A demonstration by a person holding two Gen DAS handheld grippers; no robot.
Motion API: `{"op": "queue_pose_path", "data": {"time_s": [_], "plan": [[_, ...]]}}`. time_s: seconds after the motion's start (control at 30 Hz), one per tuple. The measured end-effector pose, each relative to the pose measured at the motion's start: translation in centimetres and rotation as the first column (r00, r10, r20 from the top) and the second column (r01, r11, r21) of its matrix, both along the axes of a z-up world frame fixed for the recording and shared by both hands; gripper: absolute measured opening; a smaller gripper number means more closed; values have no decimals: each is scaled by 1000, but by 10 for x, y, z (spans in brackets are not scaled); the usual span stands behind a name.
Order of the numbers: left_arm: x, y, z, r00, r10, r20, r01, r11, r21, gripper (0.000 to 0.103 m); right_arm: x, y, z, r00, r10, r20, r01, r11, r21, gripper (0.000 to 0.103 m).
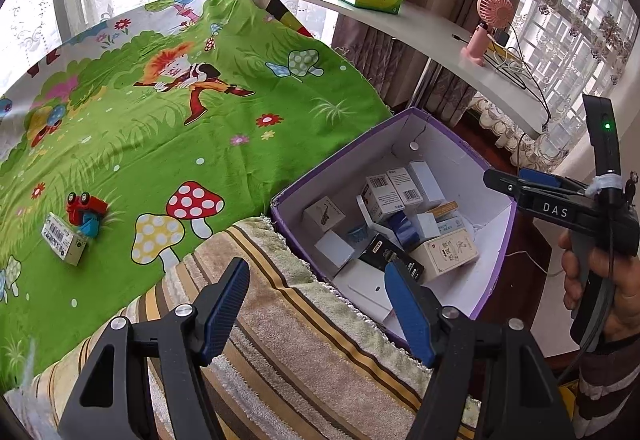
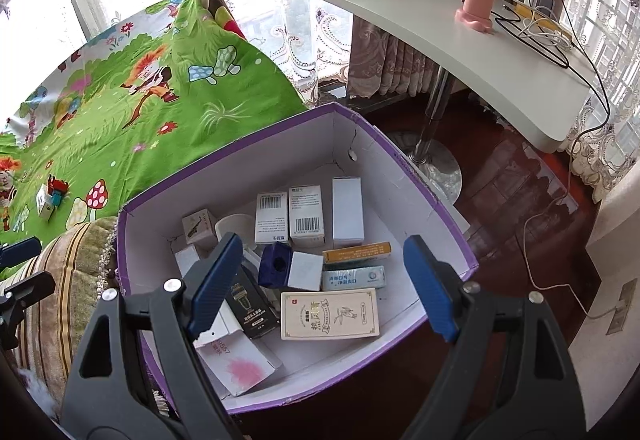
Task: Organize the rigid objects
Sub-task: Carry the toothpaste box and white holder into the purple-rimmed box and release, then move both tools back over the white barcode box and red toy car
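Both grippers are empty, jaws apart. The left gripper [image 1: 316, 304] hangs over the striped blanket [image 1: 280, 340], beside the purple box [image 1: 496, 272]; the right gripper [image 2: 320, 284] hangs above the inside of the same box.

Most small cartons already lie in the box, in a loose heap. Two things remain on the bed [image 1: 160, 140], well apart from the box: a white carton [image 1: 64, 243] and a red toy car [image 1: 86, 208], which touch each other.

I think the risks are these. If the jaws close on the carton, they may catch the car also, because the two touch, and one may slip out on the way. The bed is soft, so a push down may sink the carton instead of gripping it. The box stands near the edge of the bed, with floor on its far side; a knock on its wall may shift or tip it.
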State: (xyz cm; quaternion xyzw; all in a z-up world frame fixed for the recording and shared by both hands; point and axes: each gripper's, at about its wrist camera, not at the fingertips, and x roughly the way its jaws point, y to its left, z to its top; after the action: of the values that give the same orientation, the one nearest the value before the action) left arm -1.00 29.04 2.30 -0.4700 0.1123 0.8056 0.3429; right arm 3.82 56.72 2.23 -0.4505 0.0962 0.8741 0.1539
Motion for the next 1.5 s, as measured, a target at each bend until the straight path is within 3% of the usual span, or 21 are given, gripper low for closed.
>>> {"op": "queue_pose_path", "data": {"time_s": [0.47, 0.73, 0.9, 1.07, 1.5], "plan": [[-40, -70, -1, 986, 166, 30, -167, 986, 21, 71, -27, -58, 0, 990, 141, 10, -141, 990, -9, 85], [-86, -142, -11, 935, 354, 26, -353, 935, -42, 71, -59, -110, 6, 960, 280, -12, -280, 960, 5, 85], [-113, -178, -16, 899, 437, 28, -435, 899, -54, 71, -86, -147, 11, 932, 361, -28, -361, 933, 9, 85], [-135, -196, -25, 880, 474, 32, -470, 879, -78, 71, -118, -188, 14, 895, 446, -29, -446, 895, 14, 85], [-188, -207, -55, 835, 541, 104, -536, 841, -70, 71, -207, -295, -6, 768, 640, -13, -640, 768, 12, 85]]}}
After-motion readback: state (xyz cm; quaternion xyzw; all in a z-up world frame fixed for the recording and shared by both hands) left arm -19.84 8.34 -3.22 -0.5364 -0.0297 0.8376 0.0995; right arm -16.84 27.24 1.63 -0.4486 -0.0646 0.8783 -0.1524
